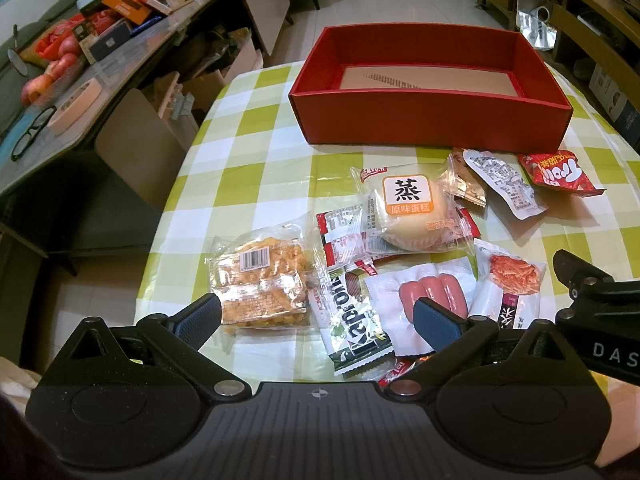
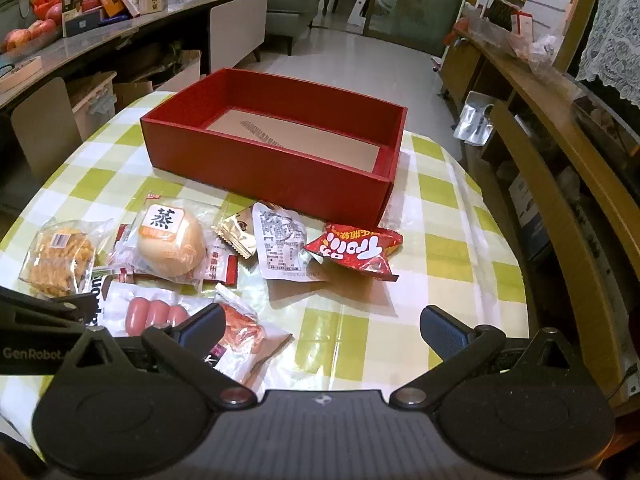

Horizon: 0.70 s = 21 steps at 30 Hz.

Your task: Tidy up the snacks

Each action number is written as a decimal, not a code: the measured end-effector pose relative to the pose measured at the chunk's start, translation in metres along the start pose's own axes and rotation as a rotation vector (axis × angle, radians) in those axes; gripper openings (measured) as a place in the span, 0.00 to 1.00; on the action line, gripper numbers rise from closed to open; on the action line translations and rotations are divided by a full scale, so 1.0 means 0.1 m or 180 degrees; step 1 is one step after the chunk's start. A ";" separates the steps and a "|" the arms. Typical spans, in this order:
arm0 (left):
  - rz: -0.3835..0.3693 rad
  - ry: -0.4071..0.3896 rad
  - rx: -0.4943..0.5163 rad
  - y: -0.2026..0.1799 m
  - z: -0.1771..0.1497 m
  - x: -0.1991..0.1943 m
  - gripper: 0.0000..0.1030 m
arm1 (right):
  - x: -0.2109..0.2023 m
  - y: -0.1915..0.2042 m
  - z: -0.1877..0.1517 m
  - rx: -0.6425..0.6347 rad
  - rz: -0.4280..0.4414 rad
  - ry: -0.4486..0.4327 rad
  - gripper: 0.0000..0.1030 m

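An open red box [image 1: 428,124] [image 2: 280,168] with a bare cardboard floor stands at the far side of the checked table. Before it lie several snack packs: a steamed cake [image 1: 408,212] [image 2: 170,240], a crispy snack bag [image 1: 260,284] [image 2: 60,260], a sausage pack [image 1: 430,292] [image 2: 154,314], a green seaweed packet [image 1: 356,328], a red chip bag [image 1: 560,174] [image 2: 356,250] and a white pouch [image 1: 504,184] [image 2: 280,246]. My left gripper [image 1: 316,316] hovers open over the near packs. My right gripper [image 2: 320,328] is open above bare tablecloth.
A long grey counter [image 1: 80,92] [image 2: 120,36] crowded with boxes and apples [image 1: 36,84] runs along the left. A wooden shelf unit [image 2: 560,184] stands close on the right. The table's rounded edge [image 1: 176,184] drops off at the left.
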<state>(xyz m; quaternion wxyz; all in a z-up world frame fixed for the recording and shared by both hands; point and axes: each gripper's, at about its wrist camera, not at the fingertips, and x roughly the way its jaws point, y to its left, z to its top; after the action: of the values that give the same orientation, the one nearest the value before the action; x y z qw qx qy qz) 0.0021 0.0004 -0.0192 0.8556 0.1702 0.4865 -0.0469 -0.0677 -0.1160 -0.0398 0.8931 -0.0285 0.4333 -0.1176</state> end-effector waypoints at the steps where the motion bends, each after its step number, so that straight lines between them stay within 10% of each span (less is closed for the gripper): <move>1: 0.0001 -0.0001 -0.0001 0.00 0.00 0.00 1.00 | 0.00 0.00 0.00 0.0006 0.0005 0.0004 1.00; 21: 0.0013 0.0001 0.0001 0.00 0.00 0.00 1.00 | 0.04 -0.01 -0.02 0.0024 0.0037 0.0074 1.00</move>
<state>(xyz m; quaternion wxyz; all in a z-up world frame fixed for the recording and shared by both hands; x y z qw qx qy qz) 0.0020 0.0008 -0.0196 0.8556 0.1713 0.4863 -0.0452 -0.0669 -0.1177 -0.0441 0.8887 -0.0212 0.4434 -0.1144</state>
